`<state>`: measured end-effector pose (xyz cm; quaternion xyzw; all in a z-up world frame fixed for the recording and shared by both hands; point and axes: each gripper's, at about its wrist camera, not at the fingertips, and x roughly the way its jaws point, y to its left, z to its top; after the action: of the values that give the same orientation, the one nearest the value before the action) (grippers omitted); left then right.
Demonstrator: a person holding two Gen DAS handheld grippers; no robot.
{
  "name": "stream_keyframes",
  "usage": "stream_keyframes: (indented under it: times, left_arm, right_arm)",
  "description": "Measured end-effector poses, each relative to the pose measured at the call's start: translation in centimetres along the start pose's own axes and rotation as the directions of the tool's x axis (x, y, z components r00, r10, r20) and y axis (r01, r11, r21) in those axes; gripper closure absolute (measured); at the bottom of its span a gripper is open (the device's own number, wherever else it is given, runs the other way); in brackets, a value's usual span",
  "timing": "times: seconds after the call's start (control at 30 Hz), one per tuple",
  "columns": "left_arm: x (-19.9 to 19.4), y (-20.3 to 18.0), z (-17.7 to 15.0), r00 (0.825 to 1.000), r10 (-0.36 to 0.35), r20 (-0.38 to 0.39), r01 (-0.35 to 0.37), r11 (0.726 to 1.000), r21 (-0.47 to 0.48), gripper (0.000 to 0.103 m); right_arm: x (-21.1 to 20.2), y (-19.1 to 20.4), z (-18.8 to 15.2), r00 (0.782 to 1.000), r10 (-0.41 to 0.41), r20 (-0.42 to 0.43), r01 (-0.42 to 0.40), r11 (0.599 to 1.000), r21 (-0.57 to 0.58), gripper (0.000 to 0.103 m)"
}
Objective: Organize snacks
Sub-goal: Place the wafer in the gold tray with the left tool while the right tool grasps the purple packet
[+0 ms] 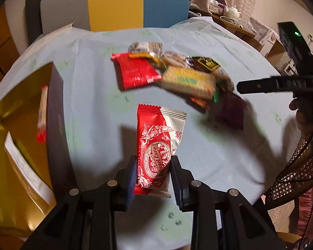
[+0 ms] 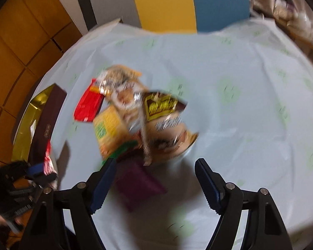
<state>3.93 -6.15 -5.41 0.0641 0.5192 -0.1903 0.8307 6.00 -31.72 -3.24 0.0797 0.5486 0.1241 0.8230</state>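
A red and white snack packet [image 1: 157,148] is pinched between the two blue-padded fingers [image 1: 131,179] of the left gripper [image 1: 153,177]. The packet stands upright in the grip, its crimped top edge pointing away from the camera, its lower end down between the pads. It hangs above a table covered by a pale blue cloth [image 1: 89,95] with faint green prints.

Taking that held packet as the landmark: beyond it on the cloth lies a loose pile of snacks [image 1: 173,73]. The pile includes a flat red packet [image 1: 135,73] at its left, a yellow biscuit pack [image 1: 189,81] in the middle, a dark brown packet [image 1: 206,64] behind that, and a purple packet [image 1: 233,110] at the near right edge. The pile is blurred, so smaller wrappers cannot be told apart.

To the left of the held packet stands an open box [image 1: 56,112] with dark outer walls and a gold lining. A red and white wrapper [image 1: 41,112] and a white card [image 1: 25,166] lie inside it.

To the right of the held packet, the right gripper [image 2: 156,179] reaches in over the pile. Its fingers [image 2: 103,183] are spread wide with nothing pressed between them; the purple packet lies on the cloth below the gap, near the left finger.

Past the table's far edge is a wall with grey, yellow and blue panels [image 1: 135,4].
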Motion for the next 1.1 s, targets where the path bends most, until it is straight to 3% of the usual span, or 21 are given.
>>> stream_keyframes:
  times: [0.27,0.4,0.53,0.63,0.7,0.87,1.1]
  left_arm:
    - [1.0,-0.3,-1.7,0.999,-0.024,0.023,0.025,0.999,-0.046,0.072]
    - [1.1,0.0,-2.1,0.998,-0.034,0.050,0.036,0.998,-0.054,0.072]
    - [0.9,0.0,-2.6,0.997,-0.031,0.070,0.034,0.998,-0.048,0.071]
    - [1.2,0.0,-2.6,0.996,-0.034,0.082,0.038,0.998,-0.054,0.071]
    - [1.1,0.2,-2.7,0.995,-0.043,0.090,0.048,0.997,-0.060,0.071]
    - [1.1,0.2,-2.9,0.993,-0.049,0.110,0.056,0.997,-0.061,0.072]
    - [-1.3,0.2,-2.9,0.980,-0.096,0.174,0.106,0.993,-0.049,0.073]
  right_arm:
    - [0.4,-1.2,-2.4,0.998,0.059,-0.023,-0.052,0.970,0.238,0.026]
    - [0.9,-0.4,-4.0,0.999,0.027,0.019,-0.032,0.951,0.308,0.050]
    - [1.9,0.6,-4.4,0.998,0.029,0.061,-0.049,0.934,0.355,0.050]
    - [2.8,1.7,-4.3,0.997,0.008,0.078,-0.035,0.934,0.356,0.050]
    - [3.2,2.6,-4.2,0.994,-0.058,0.090,0.025,0.943,0.333,0.059]
    - [3.5,4.1,-4.7,0.984,-0.138,0.110,0.111,0.968,0.225,0.061]
    - [3.5,4.1,-5.1,0.983,-0.151,0.102,0.134,0.978,0.158,0.061]
